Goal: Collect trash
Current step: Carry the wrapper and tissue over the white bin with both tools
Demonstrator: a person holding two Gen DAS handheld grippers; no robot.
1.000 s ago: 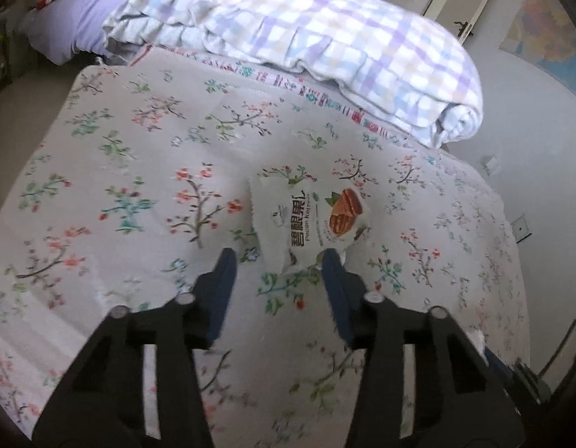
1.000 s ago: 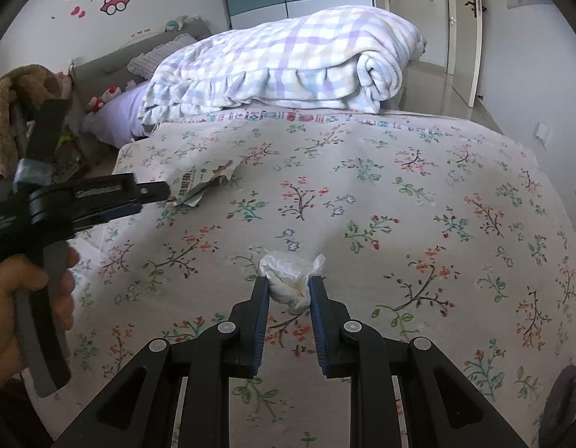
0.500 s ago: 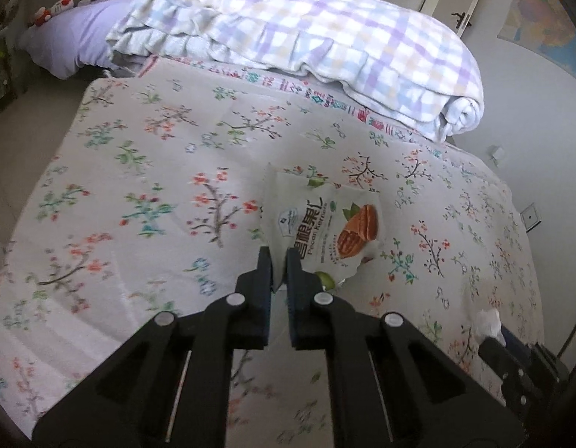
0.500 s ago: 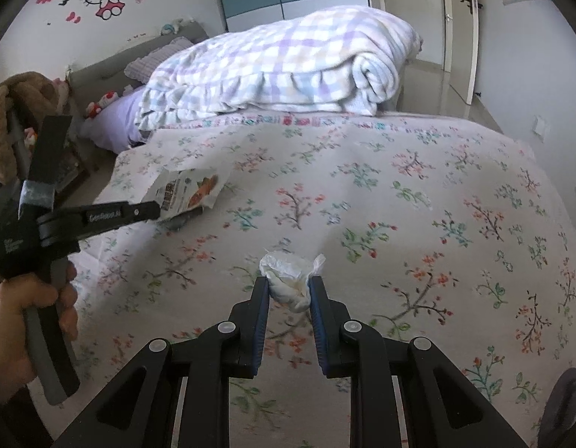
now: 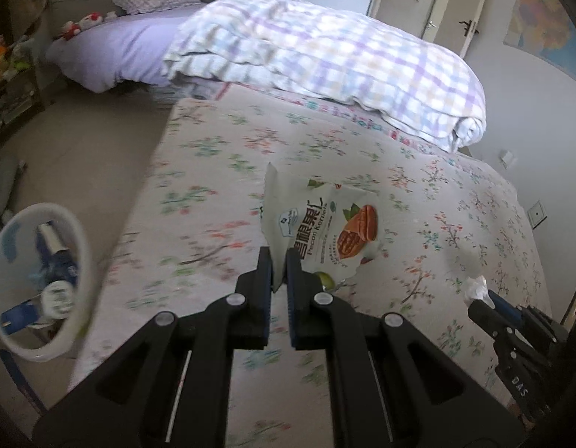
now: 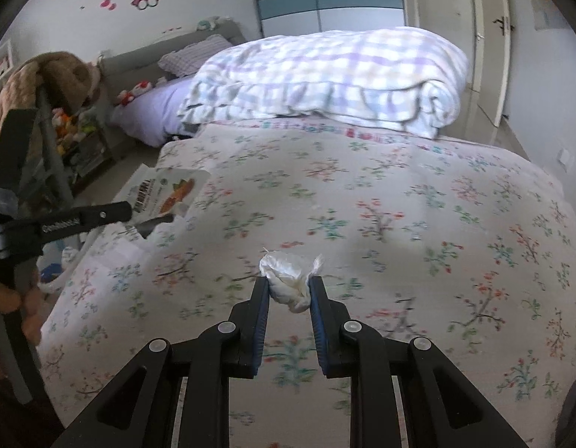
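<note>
Bed (image 5: 213, 194) with floral sheet, folded checked quilt (image 5: 325, 63) at its far end. White bin (image 5: 79, 246) on the floor beside the bed, probably already holding trash, blurry. Left gripper (image 5: 279, 261) angled down, pressed together pinching the snack bag (image 5: 325, 227) corner, lifted over the sheet near the bed edge. Right gripper (image 6: 288, 291) angled down, pinching crumpled tissue (image 6: 288, 280) above the sheet. Hand (image 6: 12, 298) grips the left handle.

My left camera peers down past its fingers (image 5: 284, 272) over the bed (image 5: 221, 171) edge, my right over mid-bed, both close, sharing quilt (image 6: 325, 74) ahead.
</note>
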